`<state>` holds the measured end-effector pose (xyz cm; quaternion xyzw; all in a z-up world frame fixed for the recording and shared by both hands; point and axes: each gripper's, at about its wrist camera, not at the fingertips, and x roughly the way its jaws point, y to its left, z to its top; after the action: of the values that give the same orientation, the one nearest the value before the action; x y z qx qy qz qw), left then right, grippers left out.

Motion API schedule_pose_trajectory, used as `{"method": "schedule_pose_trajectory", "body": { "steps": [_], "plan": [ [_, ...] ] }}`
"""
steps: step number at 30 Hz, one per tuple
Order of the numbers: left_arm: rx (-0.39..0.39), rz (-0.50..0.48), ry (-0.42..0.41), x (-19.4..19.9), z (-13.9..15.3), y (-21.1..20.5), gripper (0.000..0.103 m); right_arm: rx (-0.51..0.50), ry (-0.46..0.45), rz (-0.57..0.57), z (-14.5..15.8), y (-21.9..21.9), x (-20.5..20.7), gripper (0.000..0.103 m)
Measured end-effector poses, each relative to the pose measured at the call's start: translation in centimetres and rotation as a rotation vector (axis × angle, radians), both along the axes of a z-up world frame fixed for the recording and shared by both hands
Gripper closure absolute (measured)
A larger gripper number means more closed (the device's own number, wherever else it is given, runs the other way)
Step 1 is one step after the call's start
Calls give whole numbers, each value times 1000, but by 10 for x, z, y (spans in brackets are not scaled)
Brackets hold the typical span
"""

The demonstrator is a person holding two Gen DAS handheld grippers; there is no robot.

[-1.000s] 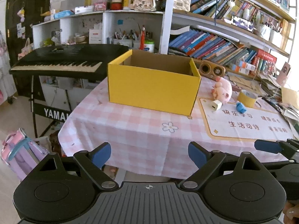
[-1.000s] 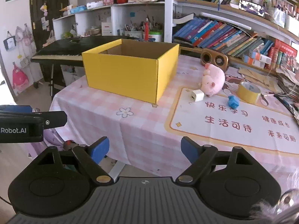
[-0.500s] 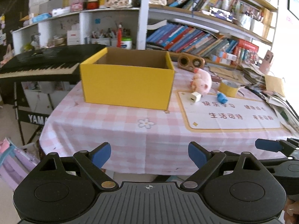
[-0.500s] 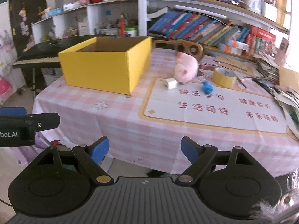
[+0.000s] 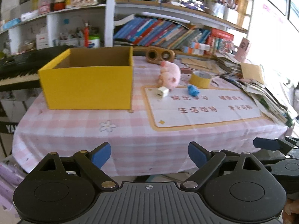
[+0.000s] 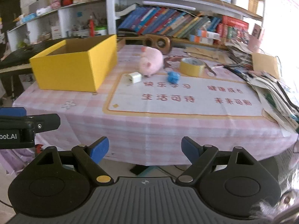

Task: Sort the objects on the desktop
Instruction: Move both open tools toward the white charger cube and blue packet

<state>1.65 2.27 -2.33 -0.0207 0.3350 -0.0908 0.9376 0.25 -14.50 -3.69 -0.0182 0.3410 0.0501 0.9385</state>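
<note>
Behind everything, the bookshelf (image 5: 168, 31) fills the back wall, crammed with leaning books, and a black keyboard (image 5: 16, 63) sits off to the left of it. Next down in size, the bench (image 5: 130, 141) under its pink checked cloth, both grippers hanging back off its near edge. On the cloth, right of centre, lies a white mat (image 6: 186, 99) with an orange border and red characters. Left of the mat stands the yellow box (image 5: 87, 89), open at the top, brown inside, nothing visible in it from this angle. Along the right edge, a paper stack (image 6: 271, 85) slumps over the mat's side.

Now the small stuff, all clustered at the mat's far edge and well apart from both grippers. The pink pig (image 6: 150, 62) lies just right of the box. The tape roll (image 6: 192, 66), yellow, sits flat to the pig's right, with a wooden speaker (image 5: 160, 56) behind them against the shelf. The white plug (image 6: 135, 77) rests touching or just beside the pig's front, on the mat's corner. The blue toy (image 6: 173, 76) sits between plug and tape, just in front of them.

Left gripper (image 5: 149, 155): blue pads spread wide, holding nothing. Right gripper (image 6: 145, 149): same story, released, nothing between its pads. Each shows at the edge of the other's view, side by side.
</note>
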Motion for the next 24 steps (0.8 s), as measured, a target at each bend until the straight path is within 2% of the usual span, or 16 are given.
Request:
{"method": "schedule_pose_trajectory", "body": {
  "steps": [6,24],
  "plan": [
    [8,-58,-1,10,0,-20,11,2,3,-62,1,-19,4,19],
    [6,-100,21,49,-6,-48,11,-7,26,-104,-4,-46,33,19]
  ]
}}
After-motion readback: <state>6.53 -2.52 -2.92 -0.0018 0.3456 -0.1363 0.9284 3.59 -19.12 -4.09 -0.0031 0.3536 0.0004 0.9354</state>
